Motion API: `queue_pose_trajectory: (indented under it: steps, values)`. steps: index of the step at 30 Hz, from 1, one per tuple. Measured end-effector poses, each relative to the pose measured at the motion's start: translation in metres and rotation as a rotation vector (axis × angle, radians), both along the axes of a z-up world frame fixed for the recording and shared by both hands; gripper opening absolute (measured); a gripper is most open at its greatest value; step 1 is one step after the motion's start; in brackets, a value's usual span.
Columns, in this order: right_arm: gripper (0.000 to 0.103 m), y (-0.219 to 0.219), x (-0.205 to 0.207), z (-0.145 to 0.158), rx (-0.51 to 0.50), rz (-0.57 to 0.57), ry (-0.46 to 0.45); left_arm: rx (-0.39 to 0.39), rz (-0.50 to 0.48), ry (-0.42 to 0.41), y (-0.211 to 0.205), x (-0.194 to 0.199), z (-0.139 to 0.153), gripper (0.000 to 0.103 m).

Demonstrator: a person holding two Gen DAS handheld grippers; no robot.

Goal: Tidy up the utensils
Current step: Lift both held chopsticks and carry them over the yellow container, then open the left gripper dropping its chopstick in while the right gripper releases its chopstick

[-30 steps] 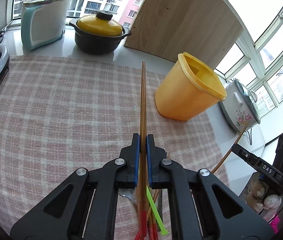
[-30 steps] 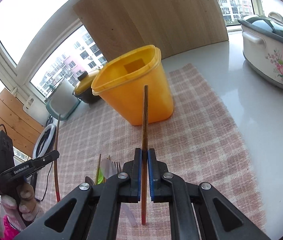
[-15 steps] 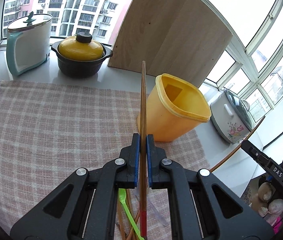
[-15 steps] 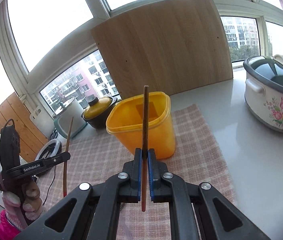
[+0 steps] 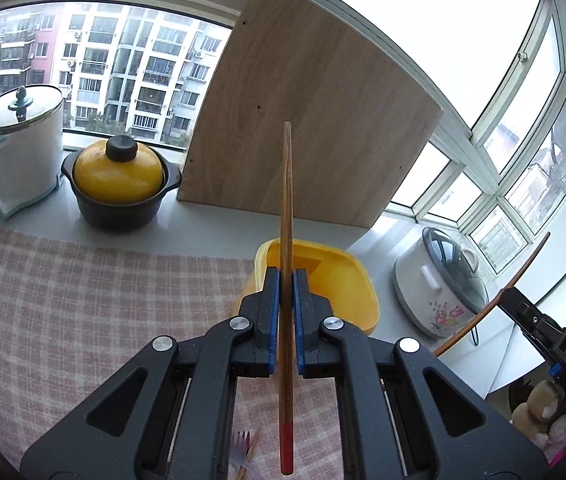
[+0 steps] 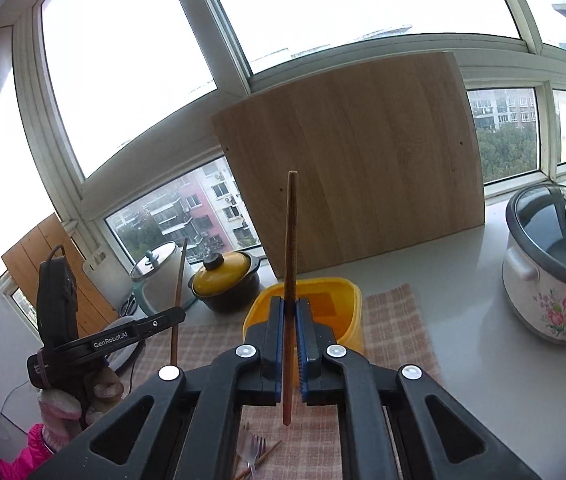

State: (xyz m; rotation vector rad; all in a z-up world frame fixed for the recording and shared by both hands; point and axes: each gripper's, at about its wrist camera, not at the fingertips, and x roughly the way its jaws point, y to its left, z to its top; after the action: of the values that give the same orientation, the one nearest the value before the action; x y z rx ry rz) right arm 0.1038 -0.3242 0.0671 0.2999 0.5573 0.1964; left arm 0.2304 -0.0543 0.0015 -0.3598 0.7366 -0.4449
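Each gripper pinches one wooden chopstick upright. My left gripper (image 5: 286, 316) is shut on a red-tipped chopstick (image 5: 286, 216); it also shows in the right wrist view as the left gripper (image 6: 163, 318) with its chopstick (image 6: 178, 292). My right gripper (image 6: 291, 332) is shut on a second chopstick (image 6: 290, 240); the right gripper (image 5: 511, 300) and that chopstick (image 5: 519, 276) appear at the right edge of the left wrist view. The open yellow container (image 5: 335, 280) (image 6: 335, 300) stands just beyond and below both grippers. A clear plastic fork (image 6: 251, 450) and more chopsticks (image 6: 261, 458) lie on the cloth below.
A pink checked cloth (image 5: 83, 288) covers the counter. Behind stand a wooden board (image 5: 315, 136), a yellow-lidded black pot (image 5: 119, 184) and a white-teal kettle (image 5: 19, 160). A flowered cooker (image 6: 555, 272) sits at the right. A person's gloved hand (image 6: 59, 408) holds the left gripper.
Both grippers have risen with their chopsticks and tilted up; the yellow container now sits lower and nearer under the tips, and the utensils on the cloth have dropped almost out of view.
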Motion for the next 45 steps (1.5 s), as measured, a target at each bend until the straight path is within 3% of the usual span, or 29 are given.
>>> queue_pose_trajectory:
  steps: [15,28,45]
  values:
    - [0.003,-0.015,0.056,0.017,0.026,-0.035,-0.045,-0.092,0.119,-0.07,-0.028,0.077,0.005,0.005]
    - [0.003,-0.014,0.095,-0.039,0.017,-0.032,0.085,0.018,0.115,-0.082,-0.052,0.09,-0.032,0.005]
    - [0.003,-0.007,0.112,-0.097,0.049,0.009,0.238,0.083,0.025,-0.015,-0.056,0.067,-0.044,0.005]
